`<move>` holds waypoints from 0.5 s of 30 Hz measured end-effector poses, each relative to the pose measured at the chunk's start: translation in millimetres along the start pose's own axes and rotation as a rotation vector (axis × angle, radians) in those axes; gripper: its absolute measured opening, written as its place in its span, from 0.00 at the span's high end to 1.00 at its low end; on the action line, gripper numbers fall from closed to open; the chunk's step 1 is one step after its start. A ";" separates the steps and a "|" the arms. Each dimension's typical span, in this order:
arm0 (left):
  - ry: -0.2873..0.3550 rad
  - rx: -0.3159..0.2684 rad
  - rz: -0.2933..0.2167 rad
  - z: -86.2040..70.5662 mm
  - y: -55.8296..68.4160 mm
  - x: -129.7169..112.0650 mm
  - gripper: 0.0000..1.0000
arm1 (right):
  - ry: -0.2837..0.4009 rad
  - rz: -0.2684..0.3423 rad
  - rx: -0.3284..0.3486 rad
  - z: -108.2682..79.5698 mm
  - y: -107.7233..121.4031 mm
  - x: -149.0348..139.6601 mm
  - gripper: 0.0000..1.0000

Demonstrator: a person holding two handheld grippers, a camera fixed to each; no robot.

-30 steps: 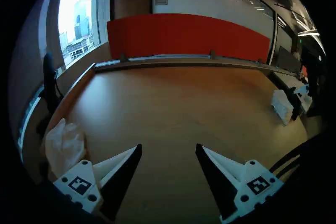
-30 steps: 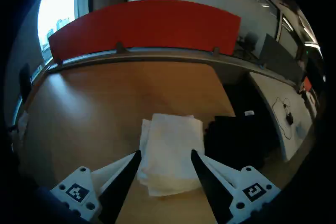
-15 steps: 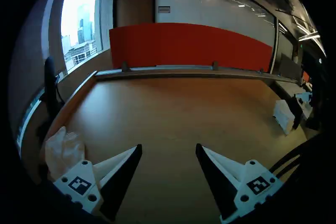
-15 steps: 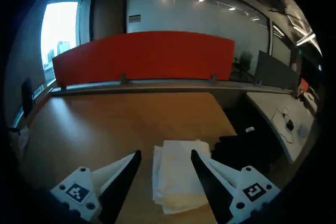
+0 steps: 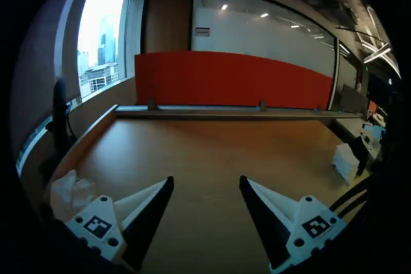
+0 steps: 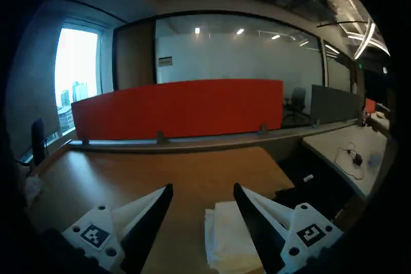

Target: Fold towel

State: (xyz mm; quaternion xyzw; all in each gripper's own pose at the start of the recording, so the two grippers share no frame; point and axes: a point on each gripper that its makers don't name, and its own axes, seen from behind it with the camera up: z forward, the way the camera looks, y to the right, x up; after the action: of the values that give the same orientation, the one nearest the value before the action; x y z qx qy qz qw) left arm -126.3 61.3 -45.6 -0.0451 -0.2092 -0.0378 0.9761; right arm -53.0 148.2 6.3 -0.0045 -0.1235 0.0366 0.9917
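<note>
A stack of folded white towels lies on the wooden table near its right edge, low in the right gripper view. My right gripper hangs open above the table, the stack just below and between its fingertips, nothing held. In the left gripper view the same stack sits far off at the right edge of the table. My left gripper stands open over bare wood, empty. A crumpled white towel lies at the table's left edge, beside the left finger.
A red partition runs along the table's far side, with a window to the left. A dark chair back stands by the left edge. A second white desk with a cable lies to the right across a dark gap.
Both grippers have tilted upward: the table and towels have slid lower in each view and more wall and ceiling show. Both stay open and empty.
</note>
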 end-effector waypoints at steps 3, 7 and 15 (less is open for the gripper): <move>0.026 0.007 -0.003 3.9 -0.9 7.1 0.05 | 0.039 -0.004 -0.010 -0.2 -0.8 6.0 0.08; 0.063 0.015 -0.004 7.7 -2.7 17.3 0.06 | 0.054 -0.020 -0.024 -0.7 -2.4 7.8 0.08; 0.132 0.032 -0.012 13.8 -11.5 40.9 0.05 | 0.086 -0.034 -0.009 -3.3 -22.1 24.2 0.09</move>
State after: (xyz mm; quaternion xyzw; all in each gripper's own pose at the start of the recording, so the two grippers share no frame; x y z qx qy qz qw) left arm -95.7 49.1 -15.4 -0.0259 -0.1453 -0.0431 0.9881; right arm -27.2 127.9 9.4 -0.0084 -0.0811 0.0188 0.9965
